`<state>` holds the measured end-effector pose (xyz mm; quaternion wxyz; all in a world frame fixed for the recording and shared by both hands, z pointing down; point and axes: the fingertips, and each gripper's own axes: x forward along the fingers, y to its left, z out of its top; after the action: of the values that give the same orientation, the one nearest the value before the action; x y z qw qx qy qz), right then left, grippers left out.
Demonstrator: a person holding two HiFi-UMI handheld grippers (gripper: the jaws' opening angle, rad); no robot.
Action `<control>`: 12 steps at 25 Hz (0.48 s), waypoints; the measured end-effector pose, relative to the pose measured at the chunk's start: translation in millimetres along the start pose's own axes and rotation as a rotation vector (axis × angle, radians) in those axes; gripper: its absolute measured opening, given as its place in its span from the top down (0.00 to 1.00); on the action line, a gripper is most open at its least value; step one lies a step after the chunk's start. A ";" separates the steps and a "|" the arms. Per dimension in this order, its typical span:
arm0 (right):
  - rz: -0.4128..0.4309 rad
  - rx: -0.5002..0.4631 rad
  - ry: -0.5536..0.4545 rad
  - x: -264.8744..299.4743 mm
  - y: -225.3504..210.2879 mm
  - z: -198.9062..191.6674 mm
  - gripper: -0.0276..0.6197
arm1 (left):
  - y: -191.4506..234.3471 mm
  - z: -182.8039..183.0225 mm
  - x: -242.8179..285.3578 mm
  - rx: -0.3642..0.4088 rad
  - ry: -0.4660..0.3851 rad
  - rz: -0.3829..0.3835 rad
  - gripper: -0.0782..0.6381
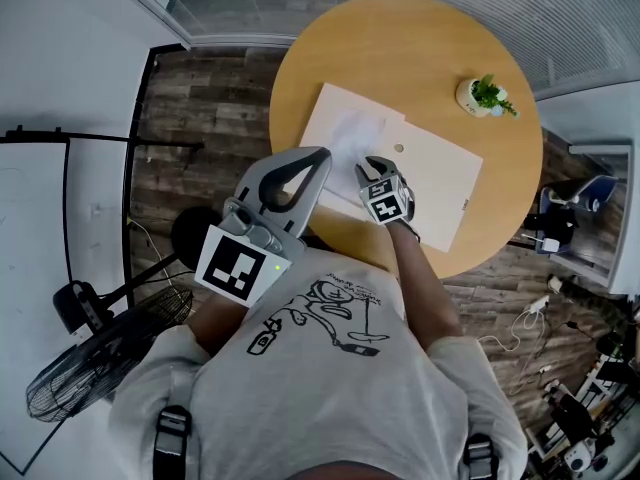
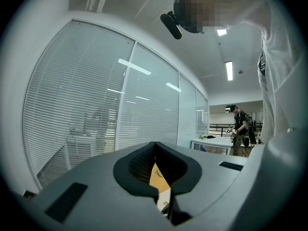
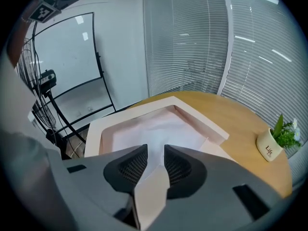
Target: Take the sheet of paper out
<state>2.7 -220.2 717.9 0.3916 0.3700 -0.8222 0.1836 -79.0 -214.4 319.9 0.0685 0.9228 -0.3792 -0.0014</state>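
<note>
Two dark pads of the right gripper (image 3: 155, 150) stand apart. In the gap between them lie the near rim of a flat pale box (image 3: 202, 121) and, past it, the sheet of paper (image 3: 159, 129); the pads press on neither. The sheet is white and slightly rumpled, and it lies inside the open box, ringed by the box's low walls. In the head view this gripper (image 1: 374, 171) points steeply down over the near edge of the box (image 1: 333, 98), whose lid (image 1: 440, 183) lies folded open on the table (image 1: 400, 48) to the right, with the sheet (image 1: 350, 133) still in the tray part.

The left gripper (image 2: 154, 146) has its jaws closed tip to tip, with nothing held; only a sliver of table and box shows through the hollow behind the tips. It is held level, above and to the left of the box, well clear of it (image 1: 320, 156).

A small potted plant (image 1: 486, 96) stands on the round wooden table at the far right, apart from the box. A fan (image 1: 100, 358) stands on the floor at the left.
</note>
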 end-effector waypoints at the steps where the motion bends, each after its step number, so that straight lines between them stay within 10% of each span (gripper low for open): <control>1: 0.002 0.001 0.010 2.9 -0.2 -2.5 0.77 | 1.3 -0.5 0.9 -0.001 0.002 0.001 0.86; 12: 0.027 0.003 0.073 28.5 -2.2 -26.2 0.77 | 9.4 -9.5 5.4 -0.009 0.021 0.008 0.86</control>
<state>5.7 -219.3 756.5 0.4182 0.3523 -0.8121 0.2037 -81.2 -223.6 330.8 0.0769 0.9208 -0.3823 0.0070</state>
